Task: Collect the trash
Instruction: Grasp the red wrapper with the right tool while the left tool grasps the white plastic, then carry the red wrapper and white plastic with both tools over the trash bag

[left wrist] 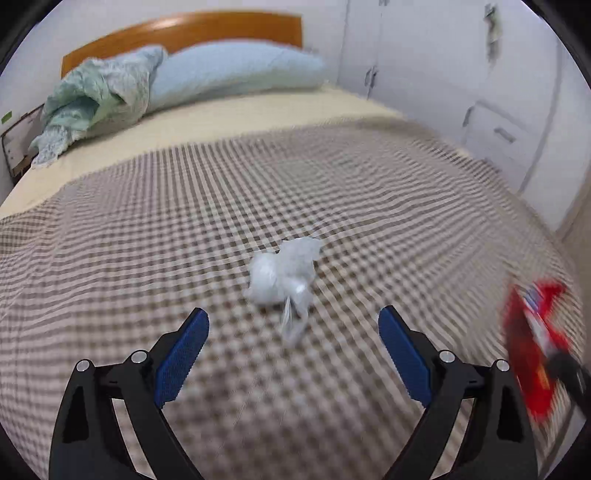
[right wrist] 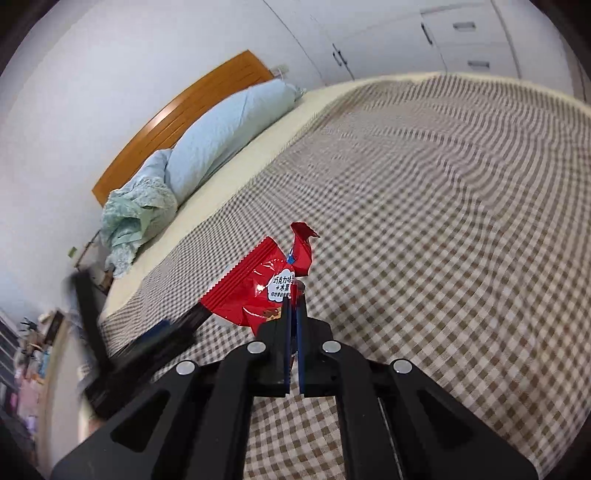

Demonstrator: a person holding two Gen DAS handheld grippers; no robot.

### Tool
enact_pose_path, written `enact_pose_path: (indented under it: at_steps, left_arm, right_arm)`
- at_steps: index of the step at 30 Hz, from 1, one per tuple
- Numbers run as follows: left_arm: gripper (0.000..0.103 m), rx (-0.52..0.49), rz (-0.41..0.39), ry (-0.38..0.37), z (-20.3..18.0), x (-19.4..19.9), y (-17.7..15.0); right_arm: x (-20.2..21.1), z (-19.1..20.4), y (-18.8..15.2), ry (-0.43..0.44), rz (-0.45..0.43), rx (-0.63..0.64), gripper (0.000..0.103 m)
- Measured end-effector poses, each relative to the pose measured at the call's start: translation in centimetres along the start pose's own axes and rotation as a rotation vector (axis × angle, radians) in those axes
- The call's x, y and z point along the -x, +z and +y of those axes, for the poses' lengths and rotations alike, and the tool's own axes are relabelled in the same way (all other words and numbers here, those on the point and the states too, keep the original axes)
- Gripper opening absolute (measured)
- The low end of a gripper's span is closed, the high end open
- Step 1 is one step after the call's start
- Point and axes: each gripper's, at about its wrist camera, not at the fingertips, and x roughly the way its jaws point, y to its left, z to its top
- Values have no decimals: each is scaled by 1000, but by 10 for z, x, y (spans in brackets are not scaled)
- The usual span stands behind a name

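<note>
A crumpled clear plastic bag (left wrist: 282, 278) lies on the checked bedspread (left wrist: 147, 240), just ahead of my left gripper (left wrist: 293, 328), which is open and empty with a blue pad on either side of the bag's tail. My right gripper (right wrist: 294, 295) is shut on a red snack wrapper (right wrist: 258, 288) and holds it above the bedspread (right wrist: 443, 221). The wrapper also shows blurred at the right edge of the left wrist view (left wrist: 535, 343). The left gripper shows as a dark blur at the left of the right wrist view (right wrist: 122, 347).
A light blue pillow (left wrist: 229, 74) and a bunched green cloth (left wrist: 96, 99) lie at the head of the bed by the wooden headboard (left wrist: 184, 33). White cupboards (left wrist: 480, 92) stand along the far side. Cluttered shelves (right wrist: 22, 350) stand beyond the bed's left side.
</note>
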Motion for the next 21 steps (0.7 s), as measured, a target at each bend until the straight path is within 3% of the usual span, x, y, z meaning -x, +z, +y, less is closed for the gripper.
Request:
enact_pose_path:
  at_steps: [2, 4, 5, 6, 8, 11, 18, 21]
  left_arm:
    - [89, 57, 78, 44, 3, -27, 8]
    - [71, 121, 154, 41, 8, -45, 9]
    - [53, 127, 155, 20, 9, -47, 9]
    - [28, 123, 143, 22, 8, -46, 8]
    - [4, 88, 121, 37, 6, -43, 6]
    - [2, 93, 34, 40, 6, -17, -3]
    - [2, 25, -32, 6, 4, 64, -42]
    - [2, -13, -57, 25, 5, 100, -60]
  right_arm:
    - [3, -6, 4, 4, 14, 4, 3]
    - [4, -4, 6, 1, 9, 1, 3]
    - [4, -5, 6, -1, 10, 0, 3]
    - [2, -5, 7, 2, 15, -5, 3]
    - [-3, -3, 6, 28, 33, -18, 3]
    - [-10, 0, 12, 27, 44, -12, 3]
    - [-10, 17, 4, 45, 53, 4, 3]
    - [-8, 33, 1, 70, 36, 42, 3]
